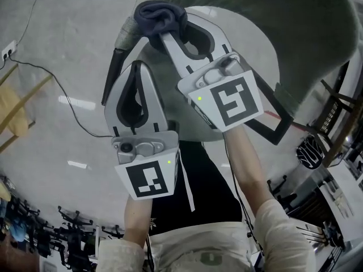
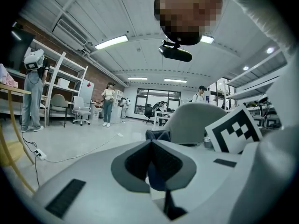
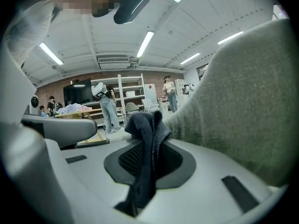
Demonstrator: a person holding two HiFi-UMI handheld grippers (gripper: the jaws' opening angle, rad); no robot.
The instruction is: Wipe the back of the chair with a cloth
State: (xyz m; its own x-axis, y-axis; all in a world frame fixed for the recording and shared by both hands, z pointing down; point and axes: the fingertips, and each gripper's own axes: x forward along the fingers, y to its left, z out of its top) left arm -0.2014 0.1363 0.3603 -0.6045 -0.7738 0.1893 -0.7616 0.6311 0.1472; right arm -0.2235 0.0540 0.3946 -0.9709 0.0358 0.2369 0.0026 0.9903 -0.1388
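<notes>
The chair back is grey-green fabric that fills the top right of the head view; it also shows as the chair back and chair back. My right gripper is shut on a dark blue cloth, which is bunched at its tips by the backrest's left edge. The cloth hangs down between the pads of the right gripper. My left gripper sits lower and to the left with its tips together. The left gripper looks shut, and nothing is clearly held in it.
A black chair part slants down beside the left gripper's tips, and the chair's dark frame lies lower right. A cable crosses the floor toward a wooden table. People, office chairs and shelves stand far off.
</notes>
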